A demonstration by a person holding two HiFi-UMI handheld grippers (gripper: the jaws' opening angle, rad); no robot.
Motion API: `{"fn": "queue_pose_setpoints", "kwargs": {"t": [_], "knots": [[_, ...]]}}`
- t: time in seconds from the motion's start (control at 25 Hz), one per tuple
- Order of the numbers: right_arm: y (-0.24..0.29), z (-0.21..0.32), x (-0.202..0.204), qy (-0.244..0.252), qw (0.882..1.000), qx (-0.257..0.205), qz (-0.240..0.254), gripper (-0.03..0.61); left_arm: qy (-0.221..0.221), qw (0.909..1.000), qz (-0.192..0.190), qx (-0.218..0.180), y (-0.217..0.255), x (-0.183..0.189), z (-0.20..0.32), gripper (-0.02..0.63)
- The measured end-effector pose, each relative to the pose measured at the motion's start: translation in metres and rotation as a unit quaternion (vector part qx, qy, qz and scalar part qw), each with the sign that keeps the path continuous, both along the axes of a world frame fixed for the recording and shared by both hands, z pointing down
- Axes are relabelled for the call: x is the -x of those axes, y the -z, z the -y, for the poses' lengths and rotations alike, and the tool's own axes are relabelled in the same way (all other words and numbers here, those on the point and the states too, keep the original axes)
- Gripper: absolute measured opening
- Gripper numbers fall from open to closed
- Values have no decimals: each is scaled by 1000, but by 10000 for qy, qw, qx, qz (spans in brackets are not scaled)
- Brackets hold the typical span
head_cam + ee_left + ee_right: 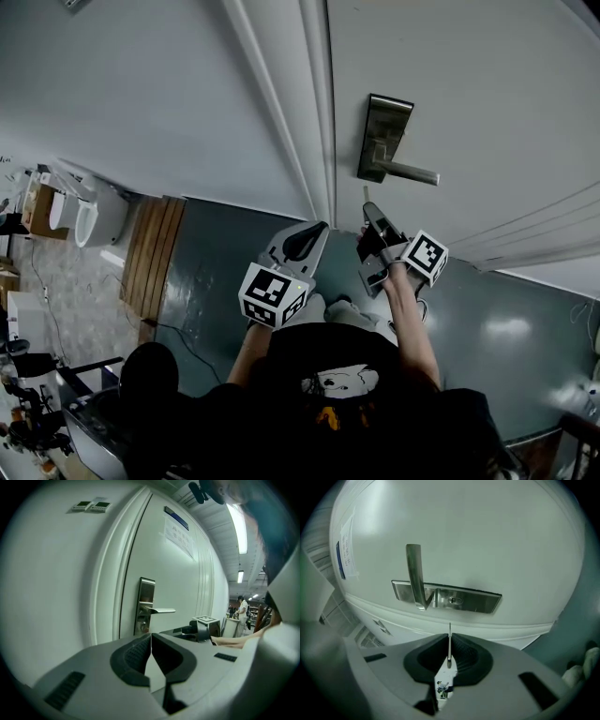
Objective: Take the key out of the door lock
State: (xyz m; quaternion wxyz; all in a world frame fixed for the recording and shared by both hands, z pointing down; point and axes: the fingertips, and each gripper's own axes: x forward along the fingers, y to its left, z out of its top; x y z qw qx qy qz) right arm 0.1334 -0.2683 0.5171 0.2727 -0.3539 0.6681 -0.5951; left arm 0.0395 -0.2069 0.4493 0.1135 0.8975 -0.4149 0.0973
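A white door carries a steel lock plate [384,131] with a lever handle [410,172]. In the right gripper view, the plate [478,601] shows its keyhole [455,601] with nothing in it. My right gripper [449,641] is shut on the thin metal key [449,637], whose blade points at the plate from a short way off. In the head view, the right gripper [368,214] sits just below the plate, the key [366,194] sticking up from it. My left gripper [306,240] hangs beside it by the door frame, shut and holding nothing [151,637].
The door frame [281,112] runs along the left of the door. A wooden strip [155,258] and a white fixture [94,217] lie at the left. The lock plate [146,603] and my right gripper [204,624] show in the left gripper view, with a person [243,607] far behind.
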Motion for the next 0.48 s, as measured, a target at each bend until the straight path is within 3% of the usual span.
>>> {"fn": "queue_pose_setpoints", "kwargs": {"t": [0.48], "knots": [[-5, -39, 10, 505, 9987, -14, -113, 21, 234, 9993, 130, 262, -18, 13, -33, 9]]}}
